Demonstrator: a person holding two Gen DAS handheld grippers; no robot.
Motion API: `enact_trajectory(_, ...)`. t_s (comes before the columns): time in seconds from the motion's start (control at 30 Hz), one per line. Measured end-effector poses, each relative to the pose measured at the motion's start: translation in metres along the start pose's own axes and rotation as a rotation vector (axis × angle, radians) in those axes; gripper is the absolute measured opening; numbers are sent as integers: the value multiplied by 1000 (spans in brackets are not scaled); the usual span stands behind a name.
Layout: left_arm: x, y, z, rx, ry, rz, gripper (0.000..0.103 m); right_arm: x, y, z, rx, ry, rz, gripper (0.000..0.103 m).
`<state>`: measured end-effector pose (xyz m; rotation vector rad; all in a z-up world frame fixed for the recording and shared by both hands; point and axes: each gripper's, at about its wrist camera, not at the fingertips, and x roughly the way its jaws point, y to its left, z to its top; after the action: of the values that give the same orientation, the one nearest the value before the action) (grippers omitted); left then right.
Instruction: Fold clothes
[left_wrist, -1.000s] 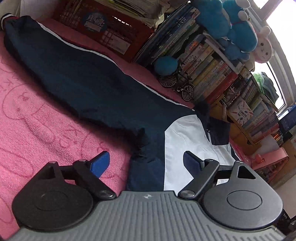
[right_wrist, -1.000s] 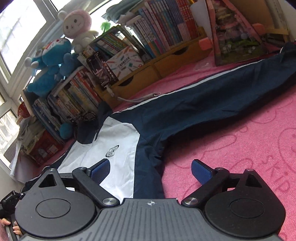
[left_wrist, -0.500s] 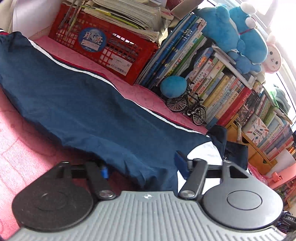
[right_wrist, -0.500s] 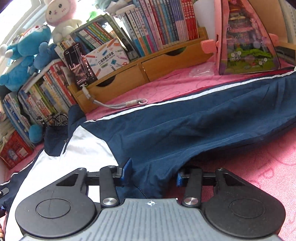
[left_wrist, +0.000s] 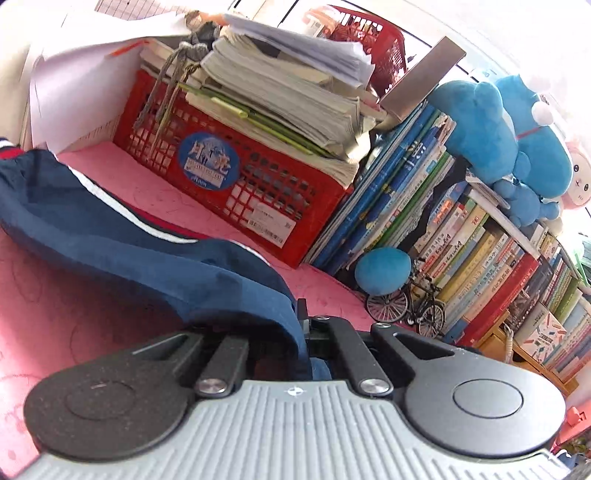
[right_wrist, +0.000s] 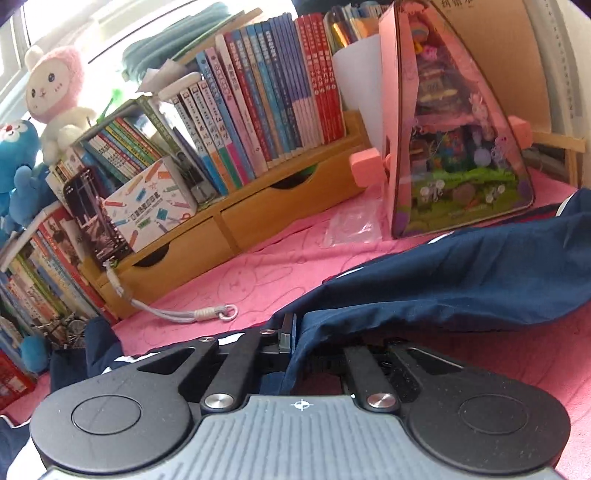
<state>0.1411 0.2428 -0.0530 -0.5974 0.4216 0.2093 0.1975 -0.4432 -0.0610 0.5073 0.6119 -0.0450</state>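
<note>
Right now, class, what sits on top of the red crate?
On the red crate sits a stack of papers and workbooks, with a grey cord hanging over its front. What is inside the crate is covered by the stack.

Navy jacket (left_wrist: 122, 254) fabric drapes over the left gripper (left_wrist: 301, 325), hiding its pads. The same cloth covers the right gripper (right_wrist: 291, 338) pads, and its sleeve (right_wrist: 461, 280) runs off the frame's right edge.

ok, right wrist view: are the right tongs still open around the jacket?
No: the right tongs have just closed, and the navy jacket fabric is pinched between them, lifted off the pink blanket.
</note>
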Motion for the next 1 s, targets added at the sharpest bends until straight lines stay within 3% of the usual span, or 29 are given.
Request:
enact_trajectory(0.1, -6, 13, -14, -34, 105, -36, 12, -5, -15, -17, 23, 93, 106, 20)
enact_trajectory(0.13, -9, 17, -19, -52, 142, -53, 25, -9, -19, -25, 24, 110, 139, 26)
enact_trajectory(0.17, -11, 19, -25, -71, 175, -72, 40, -13, -22, -34, 25, 127, 172, 39)
enact_trajectory(0.2, -13, 20, -31, -86, 198, -96, 48, -17, -21, -43, 20, 141, 201, 49)
enact_trajectory(0.23, -14, 19, -37, -95, 211, -126, 60, -19, -18, -49, 0, 143, 214, 51)
enact_trajectory(0.33, -15, 3, -52, -54, 228, -178, 79, -22, -7, -65, -59, 145, 252, 63)
enact_trajectory(0.37, -11, -6, -57, -17, 225, -164, 80, -21, -1, -66, -75, 140, 262, 71)
enact_trajectory(0.4, -8, -16, -61, 20, 222, -150, 80, -18, 5, -67, -87, 138, 272, 71)
enact_trajectory(0.43, -4, -26, -65, 57, 219, -136, 65, -13, 12, -67, -94, 142, 269, 69)
enact_trajectory(0.47, -1, -34, -68, 84, 213, -117, 7, -8, 19, -68, -112, 145, 243, 41)
enact_trajectory(0.5, 2, -39, -68, 87, 202, -89, 4, -2, 27, -69, -127, 152, 219, 5)
enact_trajectory(0.6, -1, -51, -59, 103, 118, -35, 2, -3, 47, -64, -172, 121, 181, 5)
enact_trajectory(0.83, -18, -70, -5, 139, -101, -86, 2, -37, 74, -10, -252, -126, 180, 5)
enact_trajectory(0.93, -1, -83, -7, 257, -141, -30, 2, -26, 86, 6, -261, -155, 183, 6)
enact_trajectory(1.0, 15, -87, -18, 351, -136, 38, 3, -6, 90, 7, -289, -132, 128, 6)
